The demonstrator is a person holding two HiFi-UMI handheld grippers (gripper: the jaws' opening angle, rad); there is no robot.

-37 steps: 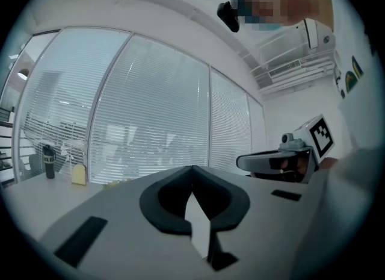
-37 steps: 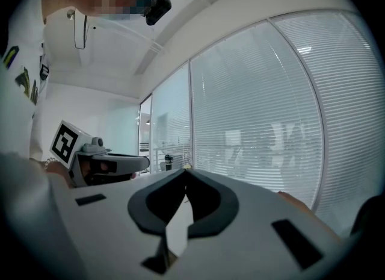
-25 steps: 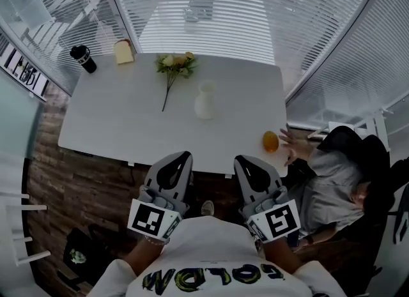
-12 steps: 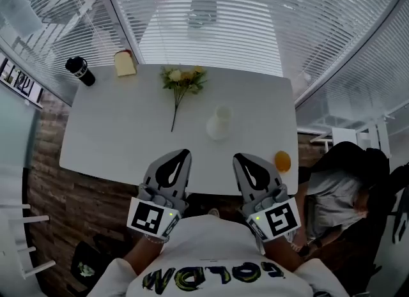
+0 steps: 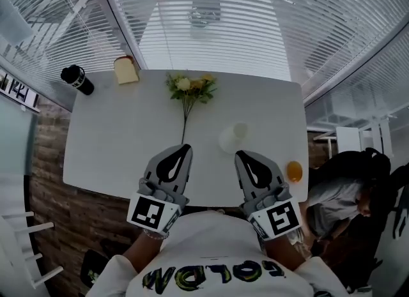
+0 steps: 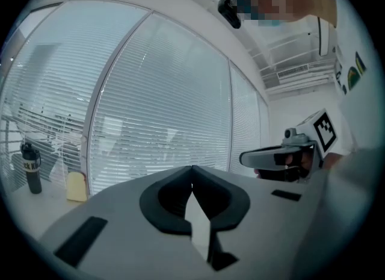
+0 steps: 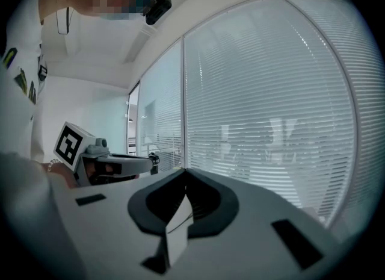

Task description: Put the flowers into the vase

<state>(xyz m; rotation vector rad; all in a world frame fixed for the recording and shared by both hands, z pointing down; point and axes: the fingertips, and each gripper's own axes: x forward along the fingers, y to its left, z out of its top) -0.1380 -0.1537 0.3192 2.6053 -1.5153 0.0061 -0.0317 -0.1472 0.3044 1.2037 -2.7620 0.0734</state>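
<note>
Since the earlier view, both grippers have been carried forward, so that their tips are now seen just over the near edge of the white table (image 5: 115, 142). Both pairs of jaws are shown pressed together with nothing between them, and this is confirmed in each gripper's own view.

The vase (image 5: 234, 138), white and seemingly upright, is taken as the landmark. The right gripper (image 5: 241, 156) is held just on the near side of the vase. The left gripper (image 5: 184, 149) is held to the near left of it.

The flowers (image 5: 190, 89) are laid flat on the table, left of the vase and apart from it. Their long axis runs from near to far. The yellow and white blooms are pointed away, beyond the vase. The bare stem end is pointed back toward the person, about level with the vase and just ahead of the left gripper's tip.

The left gripper is therefore judged the nearer one for the stem, though its jaws would have to be opened first.

Far to the left of the vase, a black cup (image 5: 77, 79) and a pale yellow block (image 5: 126, 69) are seen. An orange (image 5: 294, 171) is seen to its near right.
</note>
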